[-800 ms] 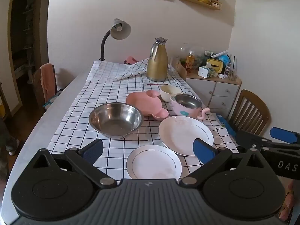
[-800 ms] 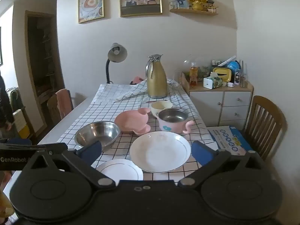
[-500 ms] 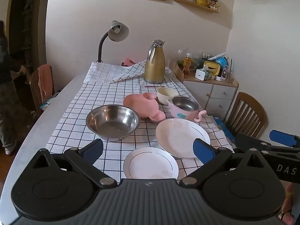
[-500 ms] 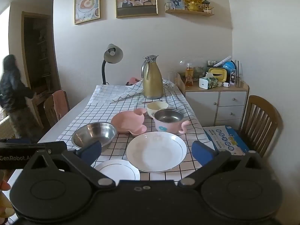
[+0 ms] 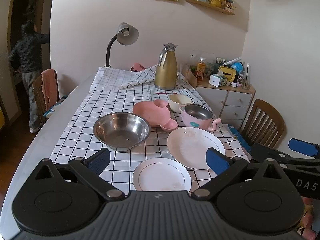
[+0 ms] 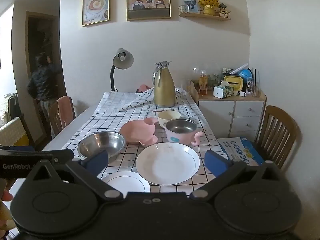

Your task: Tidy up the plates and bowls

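Both hand-held grippers hover with jaws spread wide and empty: the left hand-held gripper above the small white plate, the right hand-held gripper above the large white plate. The steel bowl and pink bowl sit on the checkered surface. Only the right view shows the blue box whole.

Small white plate between wide-spread, empty left gripper fingers.

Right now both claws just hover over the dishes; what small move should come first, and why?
Probably lower the open left claw toward the small white plate: it lies nearest, nothing rests on it, and it could go onto the large white plate beside it.
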`<action>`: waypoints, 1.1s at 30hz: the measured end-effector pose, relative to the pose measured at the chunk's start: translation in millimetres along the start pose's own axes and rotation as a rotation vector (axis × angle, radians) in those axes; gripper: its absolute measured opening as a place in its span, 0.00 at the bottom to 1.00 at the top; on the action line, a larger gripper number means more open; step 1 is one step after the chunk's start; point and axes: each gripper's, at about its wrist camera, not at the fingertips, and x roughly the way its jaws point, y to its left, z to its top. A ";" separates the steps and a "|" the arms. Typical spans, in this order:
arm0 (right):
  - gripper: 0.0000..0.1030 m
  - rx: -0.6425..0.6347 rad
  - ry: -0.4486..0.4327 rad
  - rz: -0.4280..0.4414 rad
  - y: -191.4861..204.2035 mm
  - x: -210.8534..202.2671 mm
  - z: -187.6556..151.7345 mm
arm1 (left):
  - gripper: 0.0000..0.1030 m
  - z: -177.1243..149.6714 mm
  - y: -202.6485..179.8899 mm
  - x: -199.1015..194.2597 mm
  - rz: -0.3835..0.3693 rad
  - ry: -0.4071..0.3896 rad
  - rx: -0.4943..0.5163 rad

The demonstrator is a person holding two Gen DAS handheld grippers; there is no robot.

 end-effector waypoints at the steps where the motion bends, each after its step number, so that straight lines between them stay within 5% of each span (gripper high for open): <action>1: 1.00 -0.001 -0.001 -0.001 0.2 -0.1 0.1 | 1.00 -0.1 -0.3 -0.4 0.000 0.001 0.000; 33: 1.00 0.008 0.044 0.003 -9.9 1.5 -2.3 | 0.99 -4.0 -13.5 0.0 0.028 0.053 0.017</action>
